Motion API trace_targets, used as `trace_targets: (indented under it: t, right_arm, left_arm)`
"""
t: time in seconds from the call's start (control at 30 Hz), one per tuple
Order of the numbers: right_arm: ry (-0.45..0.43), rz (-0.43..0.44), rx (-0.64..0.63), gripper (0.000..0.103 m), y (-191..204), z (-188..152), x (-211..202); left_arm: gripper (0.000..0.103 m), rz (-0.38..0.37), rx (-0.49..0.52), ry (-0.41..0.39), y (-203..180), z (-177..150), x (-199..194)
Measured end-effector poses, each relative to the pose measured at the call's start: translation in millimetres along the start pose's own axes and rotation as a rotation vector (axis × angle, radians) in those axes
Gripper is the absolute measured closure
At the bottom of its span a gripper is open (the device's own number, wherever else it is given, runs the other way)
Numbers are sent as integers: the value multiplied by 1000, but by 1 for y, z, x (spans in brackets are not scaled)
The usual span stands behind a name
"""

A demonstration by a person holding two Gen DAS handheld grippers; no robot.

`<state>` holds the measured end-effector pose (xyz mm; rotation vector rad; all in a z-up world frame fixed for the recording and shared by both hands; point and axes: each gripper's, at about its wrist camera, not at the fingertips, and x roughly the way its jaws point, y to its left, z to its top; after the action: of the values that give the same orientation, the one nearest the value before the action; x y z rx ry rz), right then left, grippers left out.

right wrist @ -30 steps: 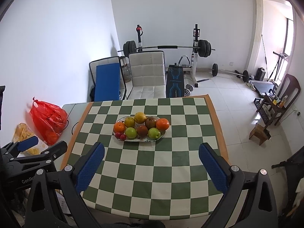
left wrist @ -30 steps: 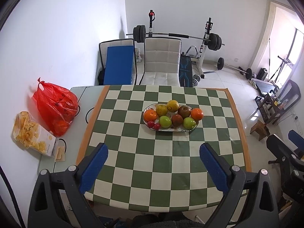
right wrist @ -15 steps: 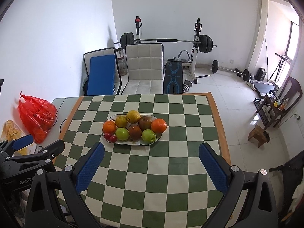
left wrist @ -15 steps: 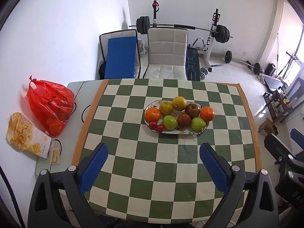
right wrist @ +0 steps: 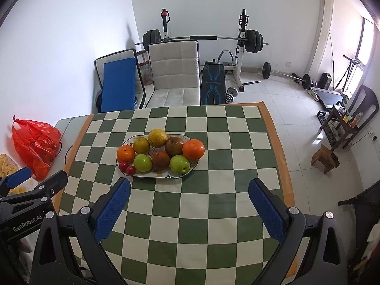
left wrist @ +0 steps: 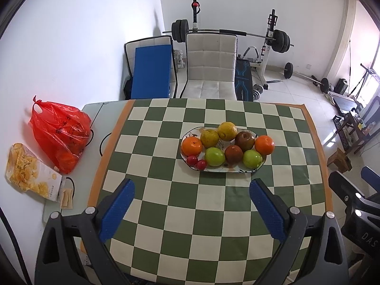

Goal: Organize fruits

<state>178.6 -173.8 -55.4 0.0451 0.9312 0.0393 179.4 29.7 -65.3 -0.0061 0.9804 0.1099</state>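
Observation:
An oval white plate [left wrist: 237, 170] sits on the green-and-cream checked tablecloth [left wrist: 190, 201], holding oranges [left wrist: 192, 146], green apples [left wrist: 214, 156], brown fruits, yellow fruits and two small red fruits [left wrist: 196, 162]. The plate also shows in the right wrist view [right wrist: 166, 177], with an orange [right wrist: 193, 149] at its right end. My left gripper [left wrist: 192, 185] is open and empty, above the near half of the table. My right gripper [right wrist: 189, 184] is open and empty, just short of the plate. The left gripper's body shows at the left of the right wrist view.
A red plastic bag [left wrist: 60, 133] with oranges inside and a bag of chips [left wrist: 30, 178] lie on the bare table strip at left. A white chair [left wrist: 210, 66] and a blue-seated chair [left wrist: 152, 71] stand behind the table. Weight-lifting gear fills the back.
Both grippers have moved forward and lower over the table, so the plate of fruit looks closer and larger. Both stay open and empty.

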Motion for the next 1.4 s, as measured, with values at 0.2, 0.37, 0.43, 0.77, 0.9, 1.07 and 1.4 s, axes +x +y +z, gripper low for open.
trace_targets:
  t: [0.2, 0.37, 0.43, 0.77, 0.9, 1.07, 1.4]
  right_arm:
    - [-4, -1, -4, 2, 0, 1, 1]
    - [-8, -1, 0, 2, -2, 2, 0]
    - [-8, -1, 0, 2, -2, 2, 0]
    - [-17, -4, 3, 2, -3, 0, -5]
    - [-25, -2, 5, 2, -3, -2, -7]
    - [-27, 1, 7, 1, -4, -4, -12]
    - [-44, -6, 5, 1, -8, 1, -28]
  left_arm:
    - [4, 2, 2, -6, -1, 1, 0]
    - [4, -4, -1, -15, -1, 2, -2]
    - [4, -4, 3, -24, -2, 2, -4]
    - [0, 2, 13, -45, -5, 2, -13]
    - [0, 6, 12, -44, -3, 2, -17]
    - [0, 9, 12, -45, -3, 0, -20]
    - [0, -4, 20, -54, -5, -4, -25]
